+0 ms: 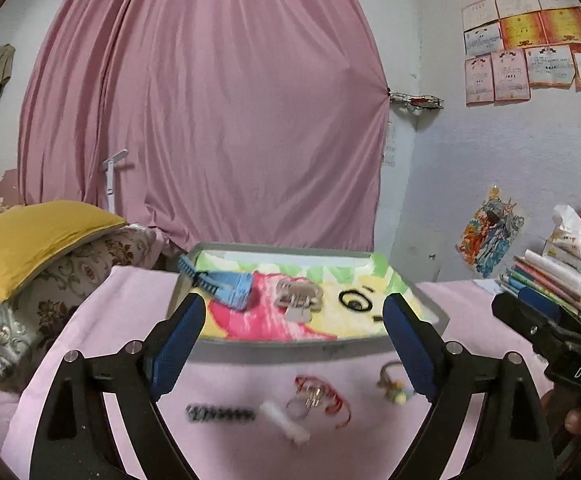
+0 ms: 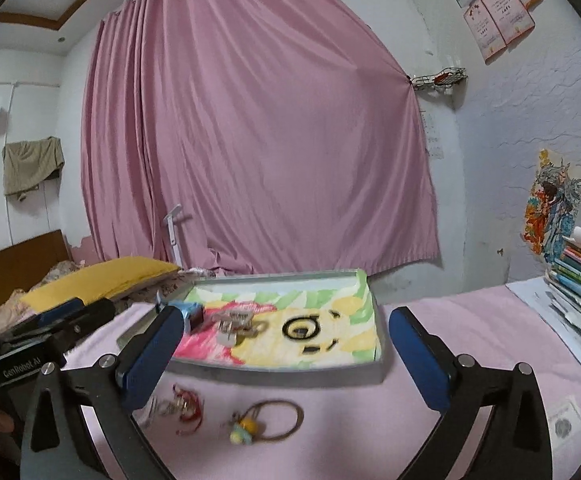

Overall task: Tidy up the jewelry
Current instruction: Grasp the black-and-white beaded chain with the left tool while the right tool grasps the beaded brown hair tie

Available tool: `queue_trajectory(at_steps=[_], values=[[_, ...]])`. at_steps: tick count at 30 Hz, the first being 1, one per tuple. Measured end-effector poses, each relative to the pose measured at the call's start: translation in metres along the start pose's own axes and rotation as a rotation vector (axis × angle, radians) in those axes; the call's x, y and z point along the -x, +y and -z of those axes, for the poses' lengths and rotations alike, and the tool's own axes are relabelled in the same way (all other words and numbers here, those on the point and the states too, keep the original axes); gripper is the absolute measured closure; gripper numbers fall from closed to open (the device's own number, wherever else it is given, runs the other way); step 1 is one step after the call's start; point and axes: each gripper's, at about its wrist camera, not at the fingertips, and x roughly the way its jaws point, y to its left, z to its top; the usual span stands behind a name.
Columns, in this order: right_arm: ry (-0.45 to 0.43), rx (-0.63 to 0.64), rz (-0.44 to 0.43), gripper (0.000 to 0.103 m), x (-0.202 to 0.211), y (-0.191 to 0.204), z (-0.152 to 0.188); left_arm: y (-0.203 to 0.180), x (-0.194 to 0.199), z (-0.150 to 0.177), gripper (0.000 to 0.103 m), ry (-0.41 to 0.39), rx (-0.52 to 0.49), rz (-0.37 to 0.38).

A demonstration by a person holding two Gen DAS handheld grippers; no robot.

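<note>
Left gripper (image 1: pixel 292 344) fingers spread above red bracelet (image 1: pixel 322 398), before tray (image 1: pixel 330 346).

Dim, pinkish indoor light, soft shadows, heavy fisheye bending at edges, near foreground motion-blurred

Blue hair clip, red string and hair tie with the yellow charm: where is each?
Blue hair clip (image 1: pixel 226 286), left wrist view, its body.
Red string (image 1: pixel 322 394), left wrist view, its loops.
Hair tie (image 2: pixel 290 420), right wrist view, its band.
</note>
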Motion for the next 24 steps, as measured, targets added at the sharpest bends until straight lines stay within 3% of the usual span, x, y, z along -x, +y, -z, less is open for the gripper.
queue_trajectory(at_steps=[3,11,24], values=[[0.049,-0.018,-0.023,0.000,0.008,0.005,0.013,0.003,0.012,0.014,0.016,0.010,0.003,-0.011],[0.072,0.091,-0.012,0.000,0.011,0.026,0.045,0.011,0.028,0.048,0.016,0.049,-0.027,-0.050],[0.293,0.081,-0.042,0.001,-0.025,0.036,0.078,0.038,-0.004,0.070,0.016,0.265,-0.027,-0.071]])
